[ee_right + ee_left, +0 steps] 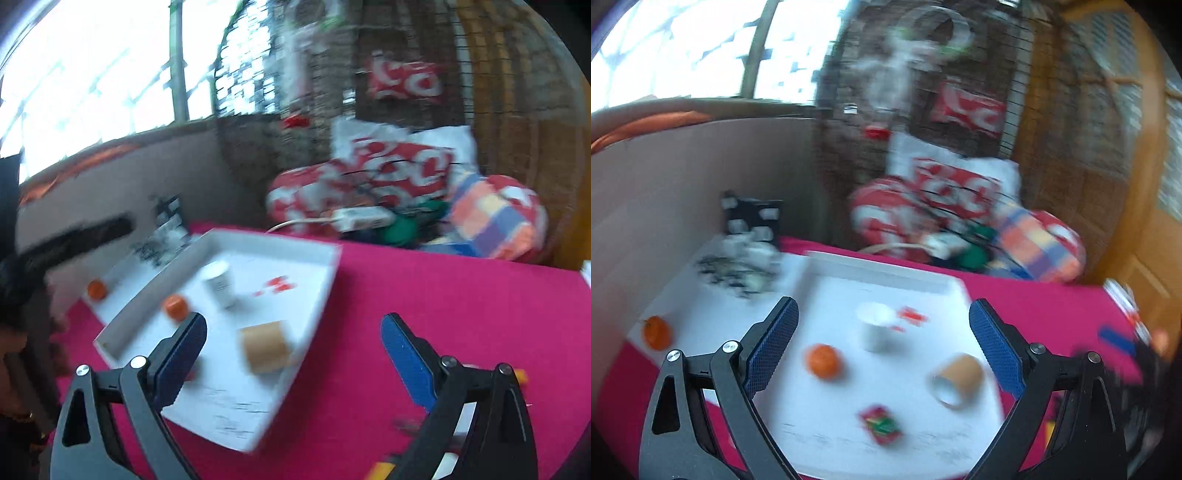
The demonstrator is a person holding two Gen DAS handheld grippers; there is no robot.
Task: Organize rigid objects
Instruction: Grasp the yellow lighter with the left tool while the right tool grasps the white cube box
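Note:
A white tray (879,267) lies on a pink tablecloth (1034,299). In it are an orange (823,361), an upright white cup (875,328), a brown paper cup (960,376) on its side, a red packet (881,424) and red scraps (912,315). My left gripper (882,306) hangs open above the tray, nothing between its fingers. The right wrist view shows the tray (325,254) from its right side, with the white cup (221,282), orange (175,306) and brown cup (266,347). My right gripper (294,319) is open and empty over the tray's right edge.
A second orange (656,332) sits on a white sheet left of the tray, near a black box (753,218) and small clutter. Red-and-white cushions (942,192), a white power strip (362,218) and a wicker chair stand behind. Small coloured items (1119,339) lie at the right.

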